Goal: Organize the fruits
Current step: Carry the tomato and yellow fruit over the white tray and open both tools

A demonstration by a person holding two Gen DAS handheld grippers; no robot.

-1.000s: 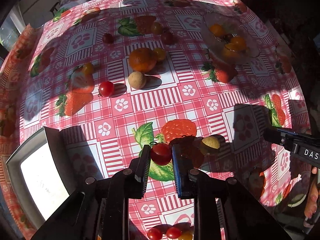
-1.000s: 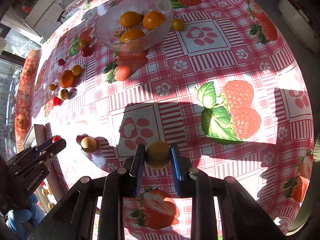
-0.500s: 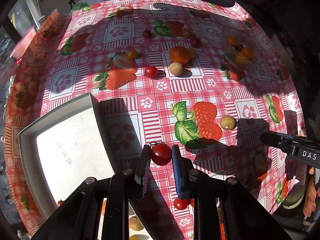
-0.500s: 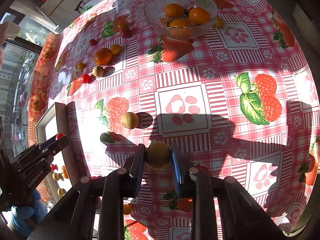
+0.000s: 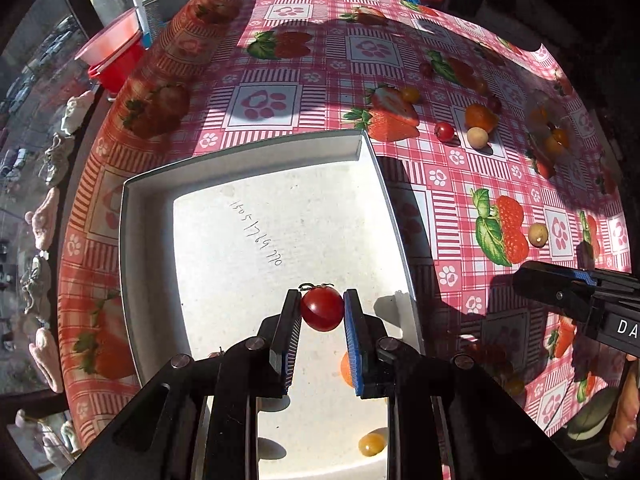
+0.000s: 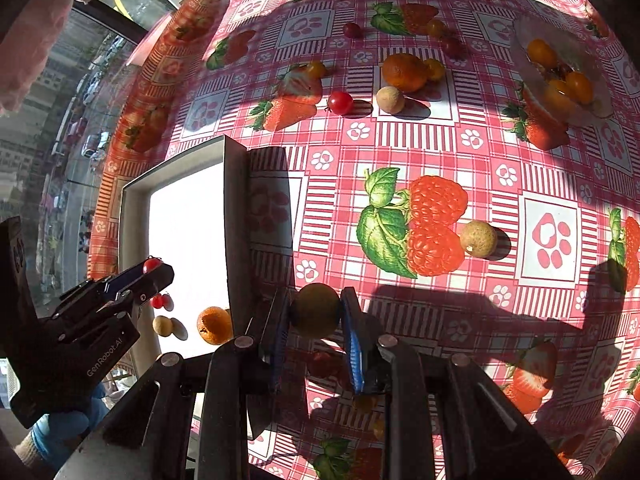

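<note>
My left gripper is shut on a red cherry tomato and hangs over the white tray, near its right wall. The right gripper is shut on a dull yellow-brown round fruit, above the tablecloth just right of the tray's wall. In the right wrist view the left gripper shows with the tomato at its tips. An orange fruit, a tan fruit and a small red tomato lie in the tray.
Loose on the checked cloth are a red tomato, a tan ball, an orange and another tan ball. A glass bowl with orange fruits stands far right. A red bucket sits beyond the table's left edge.
Both grippers have travelled left across the table with their fruits. The left one has passed from the cloth to above the tray; the right one has come up beside the tray's wall.
</note>
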